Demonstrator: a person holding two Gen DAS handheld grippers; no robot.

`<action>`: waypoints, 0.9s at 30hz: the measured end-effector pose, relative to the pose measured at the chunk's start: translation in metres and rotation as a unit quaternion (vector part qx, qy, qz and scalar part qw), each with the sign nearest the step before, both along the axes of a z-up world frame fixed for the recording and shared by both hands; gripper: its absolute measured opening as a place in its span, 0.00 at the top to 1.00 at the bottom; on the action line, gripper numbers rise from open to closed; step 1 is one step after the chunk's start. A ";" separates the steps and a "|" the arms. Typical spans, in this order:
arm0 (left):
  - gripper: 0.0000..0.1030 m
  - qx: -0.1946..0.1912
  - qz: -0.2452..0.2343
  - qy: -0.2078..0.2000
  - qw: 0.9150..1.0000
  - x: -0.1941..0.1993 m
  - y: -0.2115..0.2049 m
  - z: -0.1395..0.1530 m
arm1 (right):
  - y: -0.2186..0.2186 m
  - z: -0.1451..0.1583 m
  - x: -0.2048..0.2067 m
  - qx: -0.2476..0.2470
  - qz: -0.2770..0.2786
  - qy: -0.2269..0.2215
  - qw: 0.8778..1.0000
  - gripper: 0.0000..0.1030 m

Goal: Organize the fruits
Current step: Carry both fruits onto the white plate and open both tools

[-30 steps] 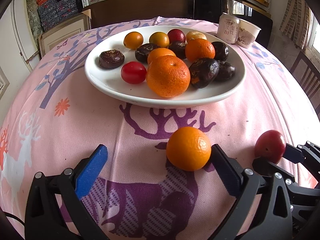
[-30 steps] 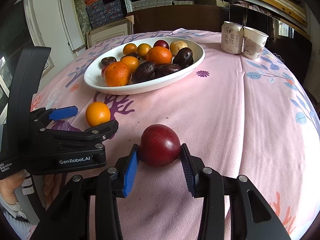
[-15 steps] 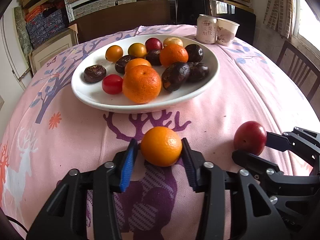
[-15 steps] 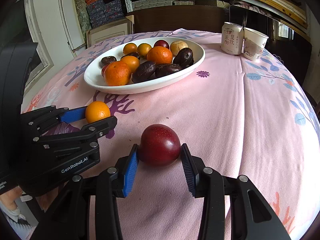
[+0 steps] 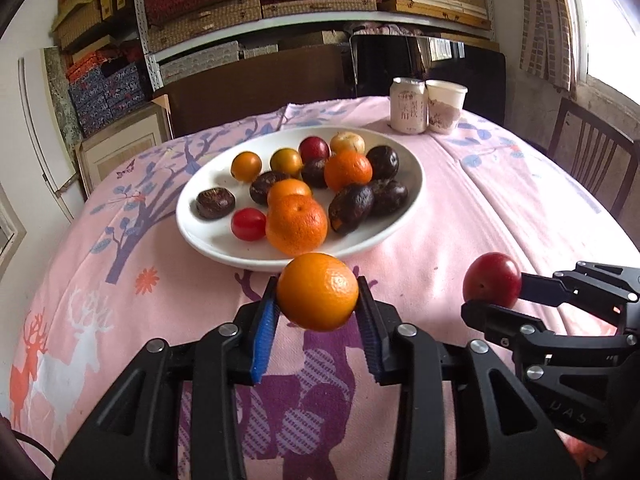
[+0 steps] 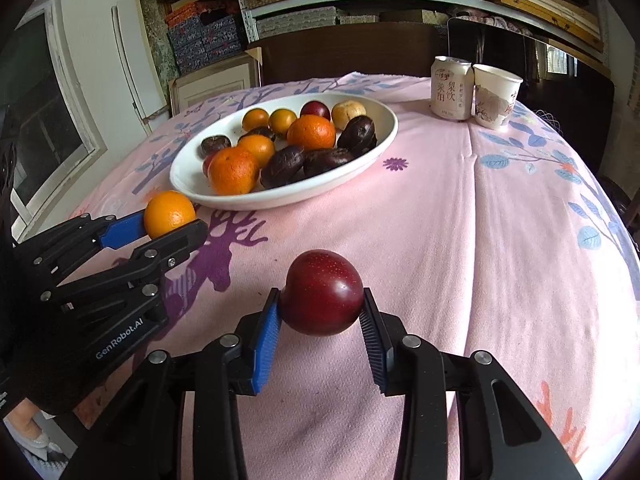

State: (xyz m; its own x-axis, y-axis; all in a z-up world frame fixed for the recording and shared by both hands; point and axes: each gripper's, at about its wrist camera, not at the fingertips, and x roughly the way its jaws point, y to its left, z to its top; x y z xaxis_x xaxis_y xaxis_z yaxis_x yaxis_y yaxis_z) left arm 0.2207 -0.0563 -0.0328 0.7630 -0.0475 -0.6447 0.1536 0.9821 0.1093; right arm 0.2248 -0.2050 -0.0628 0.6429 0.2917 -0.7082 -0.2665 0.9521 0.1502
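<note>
Round table under a pink cloth with purple deer print (image 5: 460, 240). A white oval ceramic plate (image 5: 416, 168) sits mid-table, loaded with 3 oranges, dark wrinkled fruits, small yellow-orange ones, a red cherry tomato and a red plum. At 1 o'clock from the plate, well apart, a white drink can with red lettering (image 5: 408, 106) touches a white paper cup (image 5: 446, 106). Shelves of woven boxes (image 5: 320, 4) behind; a dark wooden chair (image 5: 592, 160) at 3 o'clock of the table.

The black left gripper with blue pads (image 5: 318, 322) is closed on a round glossy orange with dimpled skin (image 5: 318, 292), pads pressing both its sides (held at the tips). The orange hangs just short of the plate's near rim, at 6 o'clock from it; the rim and the big plated orange are directly ahead.

The black right gripper with blue pads (image 6: 320, 318) clamps a smooth dark-red speckled plum (image 6: 322, 292) the same way, over bare cloth, at 5 o'clock from the plate and well apart. In the left wrist view the plum sits at 3 o'clock from the held orange.
</note>
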 end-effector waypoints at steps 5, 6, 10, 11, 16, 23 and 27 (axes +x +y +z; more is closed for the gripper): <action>0.65 -0.018 0.014 -0.020 1.000 0.020 0.026 0.030 | -0.016 0.038 0.010 0.052 -0.016 -0.044 0.998 0.62; 0.65 -0.019 0.023 -0.021 0.999 0.030 0.032 0.035 | -0.016 0.047 0.019 0.055 -0.019 -0.049 0.997 0.62; 0.65 -0.044 0.041 -0.004 0.998 0.076 0.053 0.041 | 0.003 0.065 0.065 0.048 -0.018 -0.058 0.997 0.62; 0.65 -0.045 0.045 -0.002 0.998 0.087 0.055 0.038 | 0.010 0.064 0.077 0.048 -0.017 -0.057 0.997 0.62; 0.65 -0.058 0.042 0.022 0.997 0.128 0.059 0.014 | 0.038 0.049 0.121 0.057 -0.001 -0.045 0.997 0.61; 0.10 -0.069 0.046 0.013 0.996 0.121 0.066 0.008 | 0.034 0.046 0.116 0.041 -0.010 -0.066 0.997 0.36; 0.05 -0.063 0.048 0.008 0.997 0.091 0.064 0.016 | 0.022 0.052 0.084 0.041 -0.030 -0.082 0.995 0.23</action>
